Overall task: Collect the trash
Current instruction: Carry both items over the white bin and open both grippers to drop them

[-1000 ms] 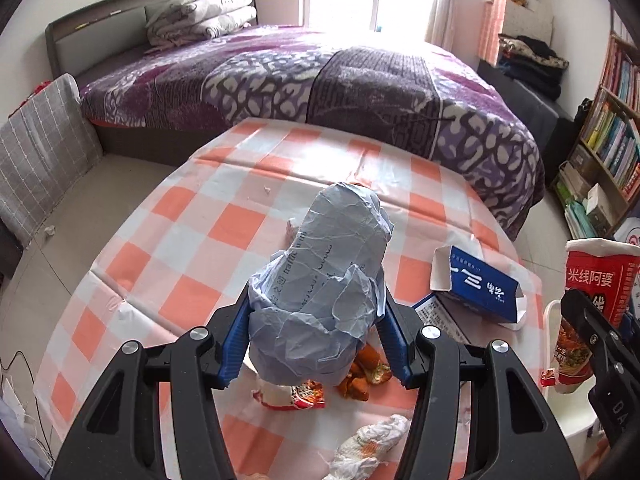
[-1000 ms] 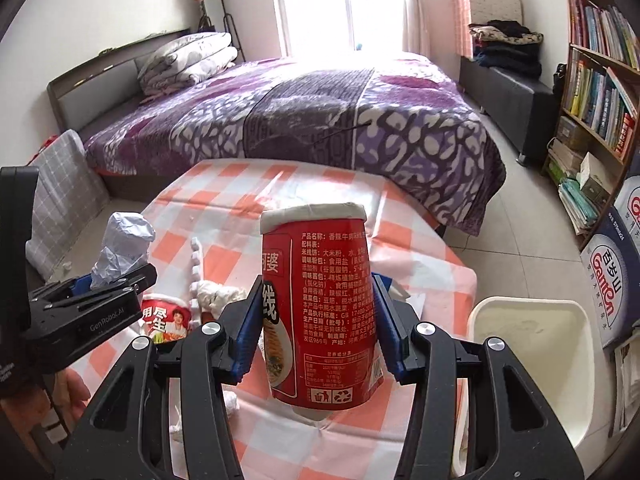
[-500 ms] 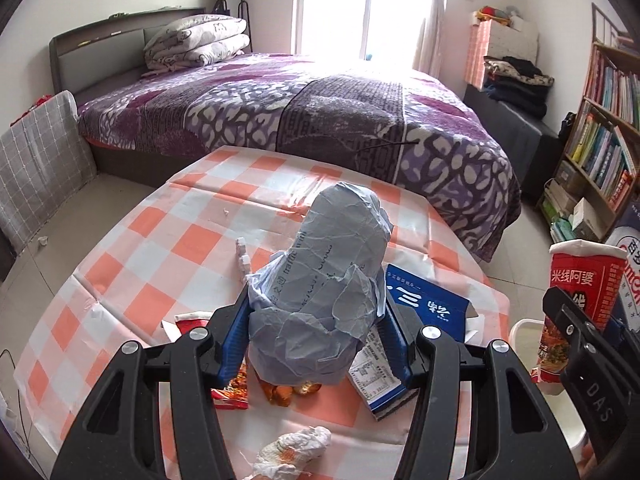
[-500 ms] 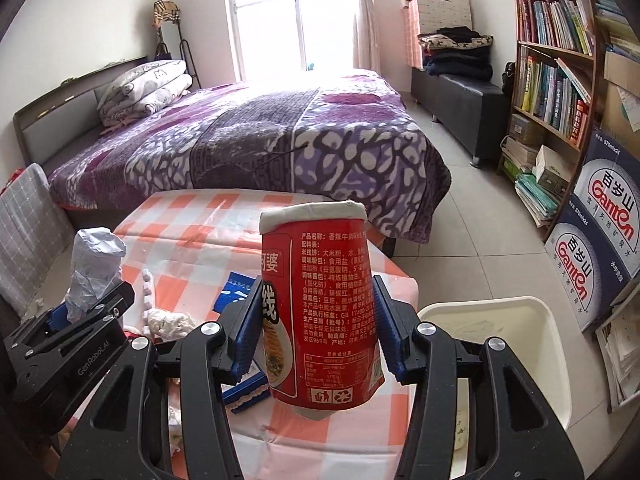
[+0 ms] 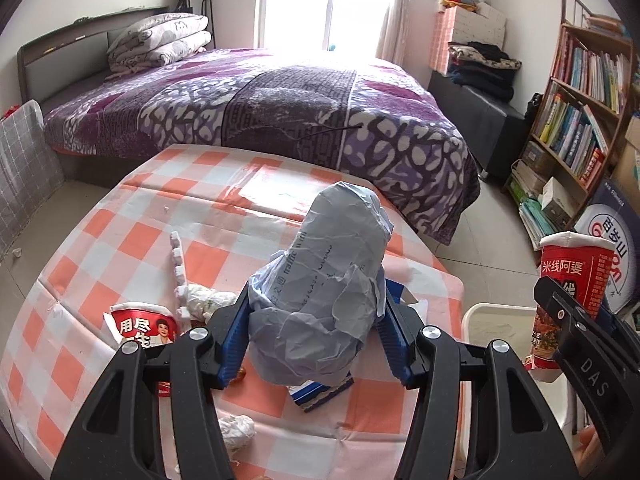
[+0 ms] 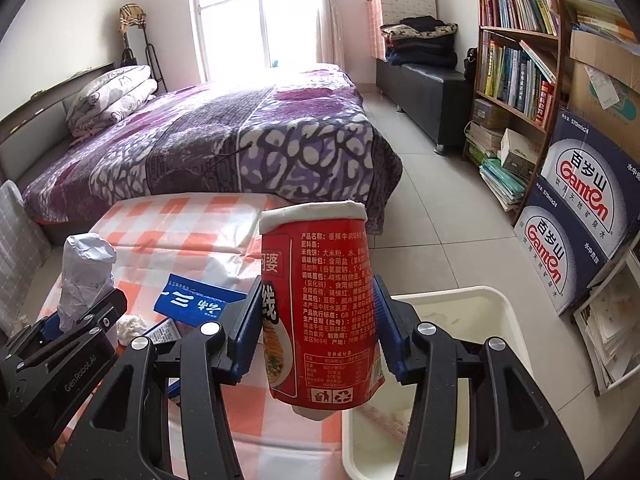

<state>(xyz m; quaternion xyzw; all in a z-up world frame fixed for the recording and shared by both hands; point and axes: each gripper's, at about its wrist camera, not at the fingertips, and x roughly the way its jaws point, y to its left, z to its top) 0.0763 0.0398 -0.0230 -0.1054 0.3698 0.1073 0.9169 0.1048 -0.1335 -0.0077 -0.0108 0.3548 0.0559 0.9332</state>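
Note:
My left gripper (image 5: pixel 314 336) is shut on a crumpled grey paper bag (image 5: pixel 324 296), held above the checked table (image 5: pixel 132 240); the bag also shows in the right wrist view (image 6: pixel 84 276). My right gripper (image 6: pixel 314 328) is shut on a red noodle cup (image 6: pixel 320 304), held over the near-left edge of the white bin (image 6: pixel 500 320). The cup shows at the right of the left wrist view (image 5: pixel 572 280), above the bin (image 5: pixel 496 320). On the table lie a blue carton (image 6: pixel 196 304), a red cup lid (image 5: pixel 140 324) and white tissue wads (image 5: pixel 236 432).
A purple bed (image 5: pixel 280 112) stands behind the table. A bookshelf (image 6: pixel 520 60) and stacked water boxes (image 6: pixel 576 220) line the right wall, beside the bin. Tiled floor (image 6: pixel 440 208) lies between the bed and the shelf.
Both grippers have swung to the right with their loads. The right gripper and noodle cup now reach over the bin's edge. The left gripper has moved right over the blue carton.

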